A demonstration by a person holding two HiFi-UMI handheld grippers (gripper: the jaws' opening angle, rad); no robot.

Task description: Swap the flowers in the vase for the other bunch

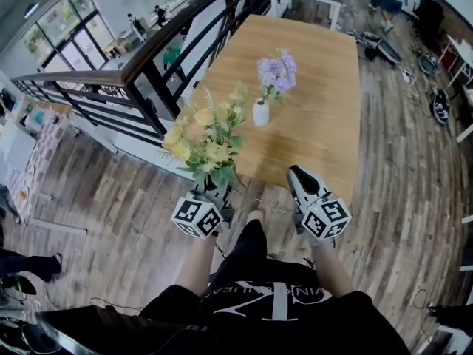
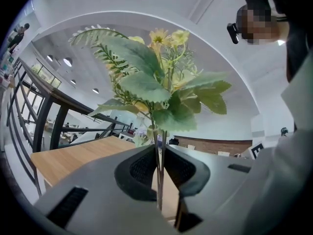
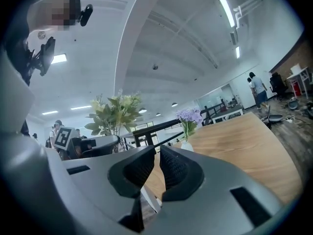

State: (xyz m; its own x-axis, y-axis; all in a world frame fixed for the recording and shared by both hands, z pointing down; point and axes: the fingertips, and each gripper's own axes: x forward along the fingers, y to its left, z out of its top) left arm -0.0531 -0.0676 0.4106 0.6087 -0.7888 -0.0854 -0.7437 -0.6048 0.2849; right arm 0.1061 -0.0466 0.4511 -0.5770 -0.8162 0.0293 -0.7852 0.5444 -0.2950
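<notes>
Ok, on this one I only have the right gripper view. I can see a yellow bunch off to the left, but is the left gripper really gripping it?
Observer: Yes. The left gripper view shows the left gripper with its fingers closed on the stems of the yellow bunch, which is held upright.
Operator: And where does the vase sit on the table?
Observer: In the head view the white vase, with the purple flowers in it, stands in the left half of the wooden table, on the railing side.
</notes>
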